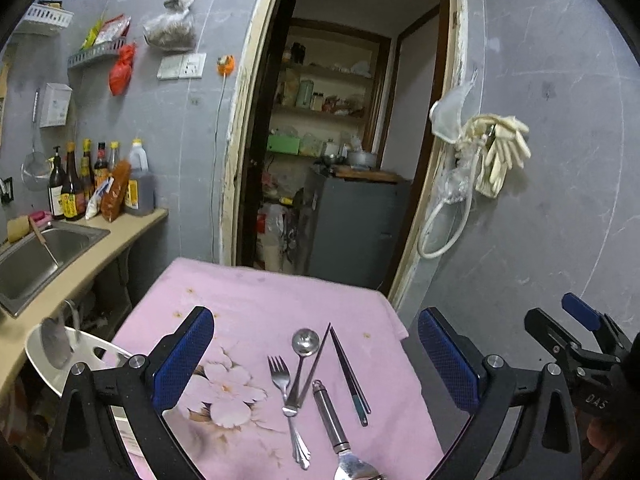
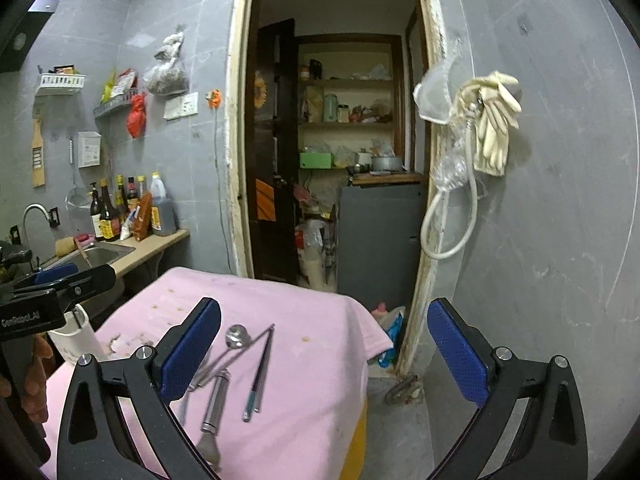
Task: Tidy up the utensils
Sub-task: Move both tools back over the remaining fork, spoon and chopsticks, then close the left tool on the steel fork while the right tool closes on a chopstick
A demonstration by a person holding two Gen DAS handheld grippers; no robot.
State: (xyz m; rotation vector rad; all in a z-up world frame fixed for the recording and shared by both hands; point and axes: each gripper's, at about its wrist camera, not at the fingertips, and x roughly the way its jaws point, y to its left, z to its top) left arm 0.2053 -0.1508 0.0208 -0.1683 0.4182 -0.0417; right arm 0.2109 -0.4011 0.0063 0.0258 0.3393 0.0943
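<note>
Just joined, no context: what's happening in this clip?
A person holds two grippers over a pink flowered cloth. Left gripper and right gripper are both open and empty. A steel fork, round-bowled spoon, dark chopsticks and a metal-handled tool lie loose, untouched.

cloth (image 1: 280,304): pink, pale flower print
fork (image 1: 280,376): silver
spoon (image 1: 305,342): silver
chopsticks (image 1: 352,380): dark, teal ends
left tongs (image 1: 316,364) pads: blue, black frame
wall (image 1: 560,200): grey tiles
</note>
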